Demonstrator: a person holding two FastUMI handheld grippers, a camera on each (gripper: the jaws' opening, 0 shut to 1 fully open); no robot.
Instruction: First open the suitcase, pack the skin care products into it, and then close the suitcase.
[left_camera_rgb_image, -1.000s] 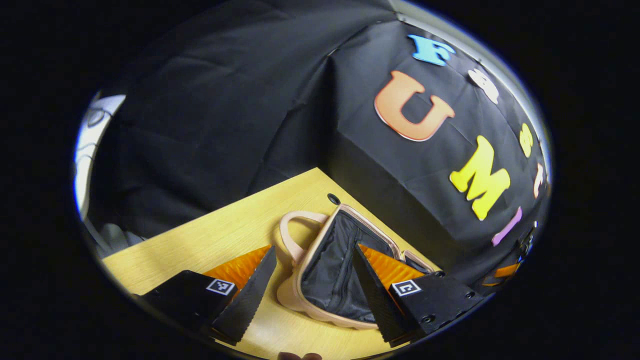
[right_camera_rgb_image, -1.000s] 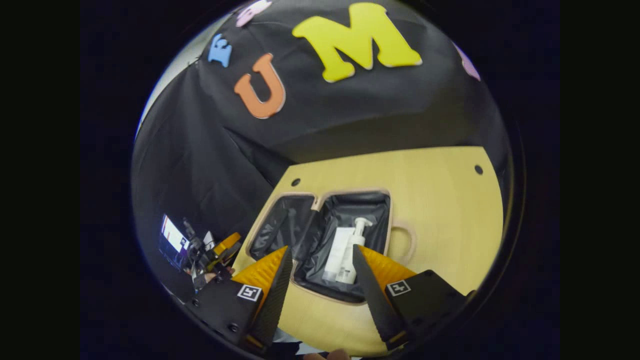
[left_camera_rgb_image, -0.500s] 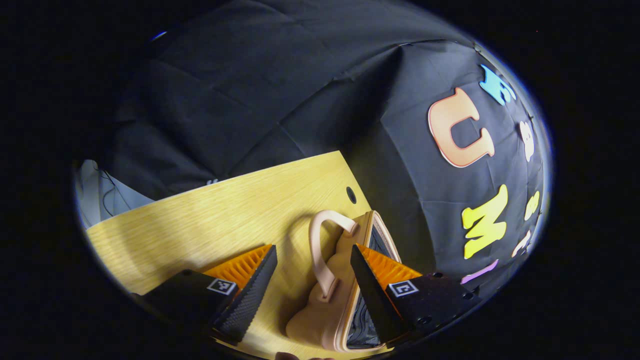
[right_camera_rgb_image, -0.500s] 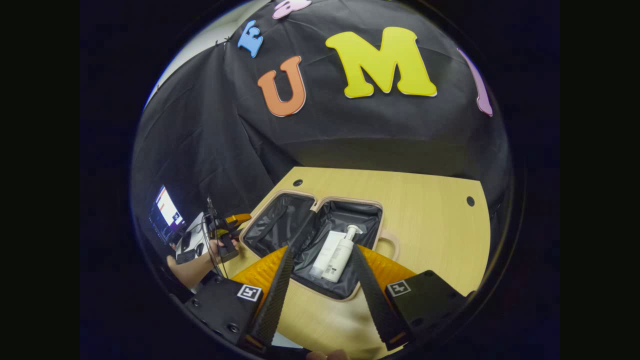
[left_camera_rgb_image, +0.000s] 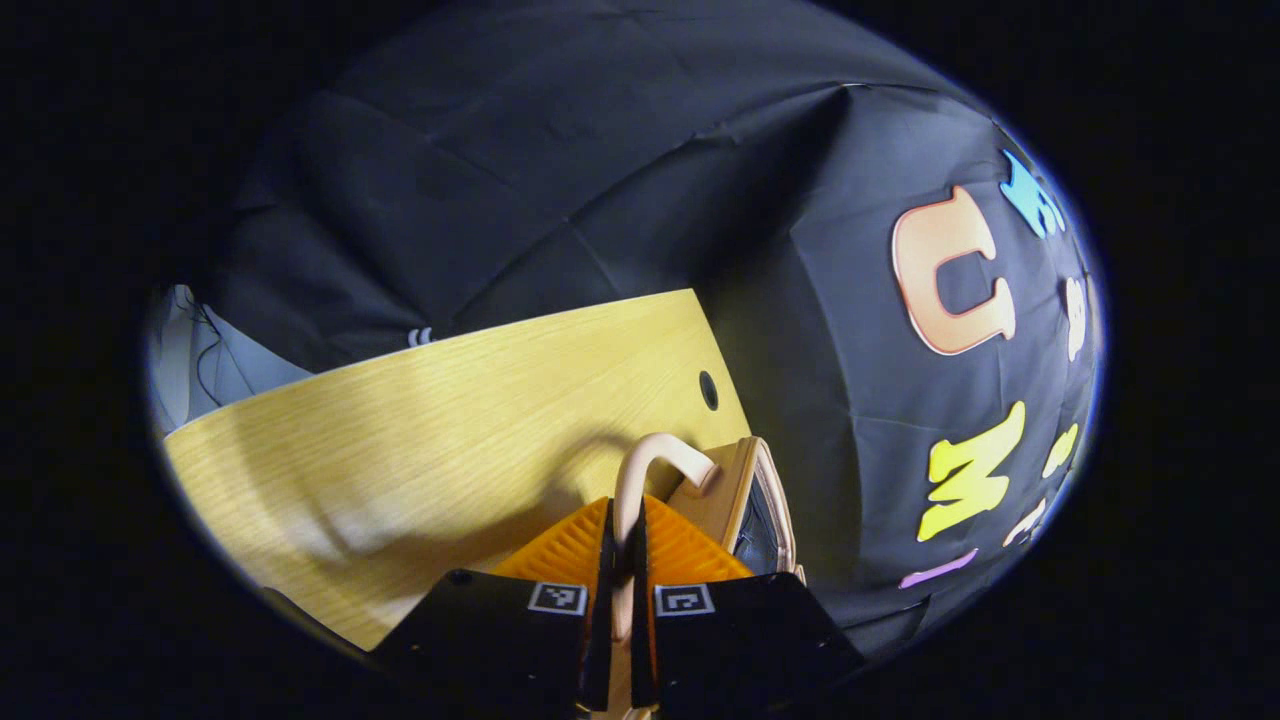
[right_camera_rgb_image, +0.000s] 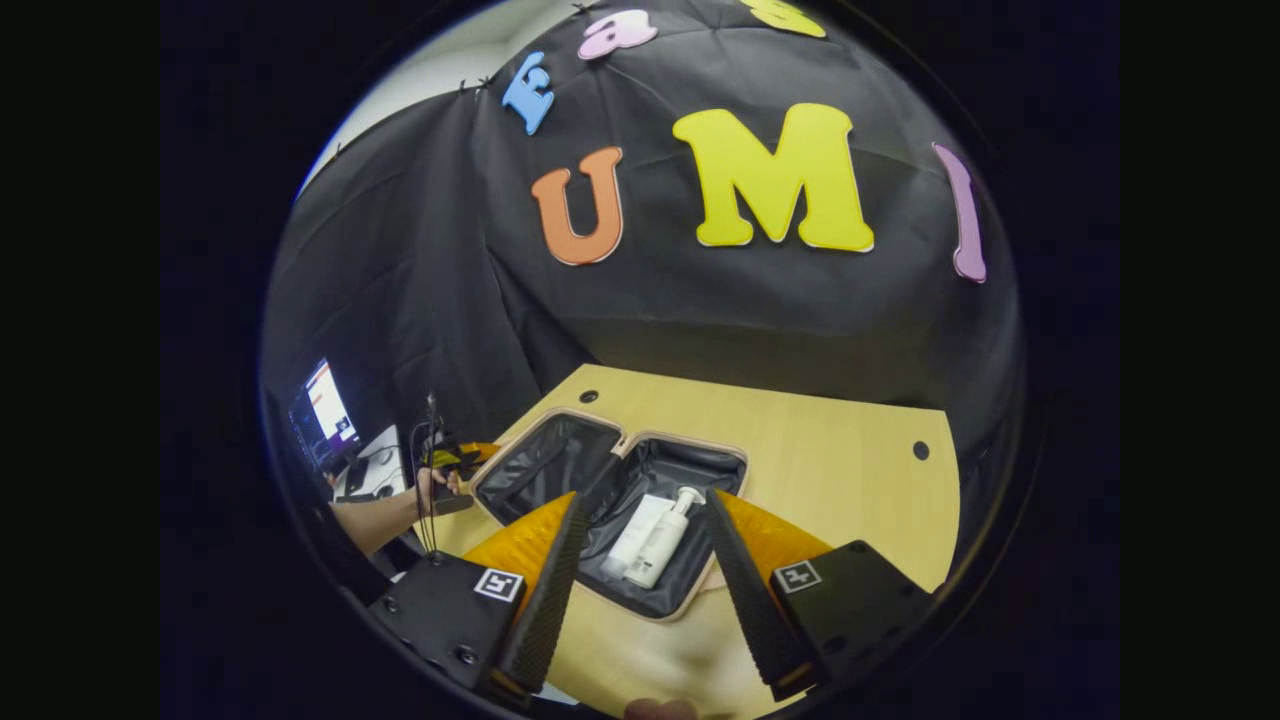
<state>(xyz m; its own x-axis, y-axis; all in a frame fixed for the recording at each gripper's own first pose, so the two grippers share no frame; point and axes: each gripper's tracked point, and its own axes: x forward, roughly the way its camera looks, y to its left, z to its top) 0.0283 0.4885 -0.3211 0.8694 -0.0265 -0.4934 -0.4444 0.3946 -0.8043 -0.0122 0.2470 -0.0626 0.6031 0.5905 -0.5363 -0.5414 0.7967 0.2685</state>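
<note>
Clamping onto the suitcase handle is what's new: half a sec ago the left gripper had its fingers spread w/ the handle between them untouched; now both orange-backed fingers press on the pink loop from either side, the loop rising out of them toward 12 o'clock. A sec ago the same view looked into the open lid's black lining; now it sees the lid nearly edge-on at about 2 o'clock of the fingers.

Meaning for the task, as I judge it: packing looks done and the closing step has begun, w/ the left gripper set to swing the handle-side half over. Not yet shut.

Right gripper view: suitcase lies flat and open on the wooden table, both halves showing black lining. Two white skin care products, a pump bottle and a tube, lie side by side in the half nearer 3 o'clock. Right gripper has fingers wide apart, holding nothing, hovering short of the case; the products sit at its 12 o'clock, between the fingertips in view but beyond them. It has drawn back a bit over the last sec, case looks smaller.

Left gripper and the hand holding it show far off at 9 o'clock, at the case's left edge.
</note>
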